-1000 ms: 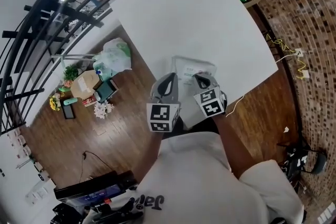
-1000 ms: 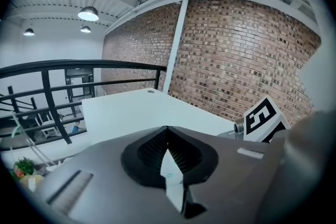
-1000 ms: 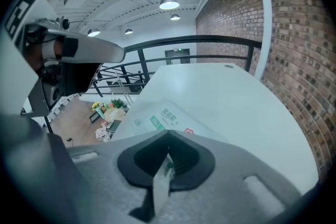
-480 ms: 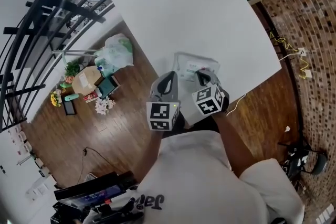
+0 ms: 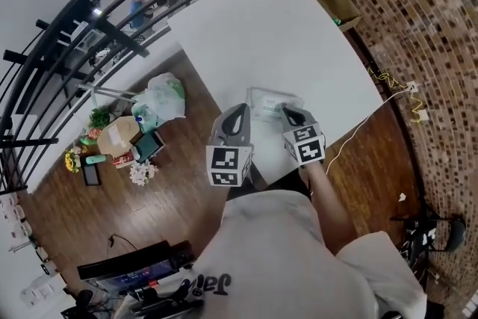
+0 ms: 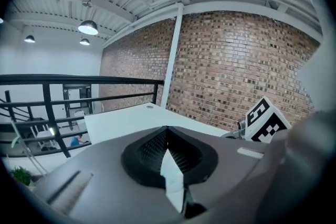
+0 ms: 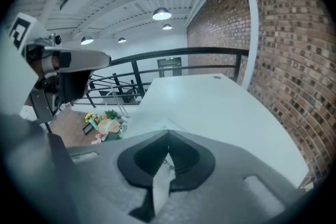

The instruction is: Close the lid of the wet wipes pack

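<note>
Right tongs [image 5: 287, 113] have rolled back level since half a second ago (marker cube squared up again). Their tip is now over the near right part of the pale, soft plastic wet wipes pack [image 5: 269, 98]. Pack lies flat near the front edge of the white table [image 5: 284, 33], at the centre of the head view. Left tongs [image 5: 242, 110] sit just beside the pack's left edge; contact not clear.

Likely reading: right presses down on the lid area to snap it shut, while left stands by to keep the pack from sliding.

Both tongs are pressed together, pads meeting, nothing pinched. Right gripper view shows a sliver of what looks like printed wrapper below the closed tips. Lid itself too small to judge, open or shut.
</note>
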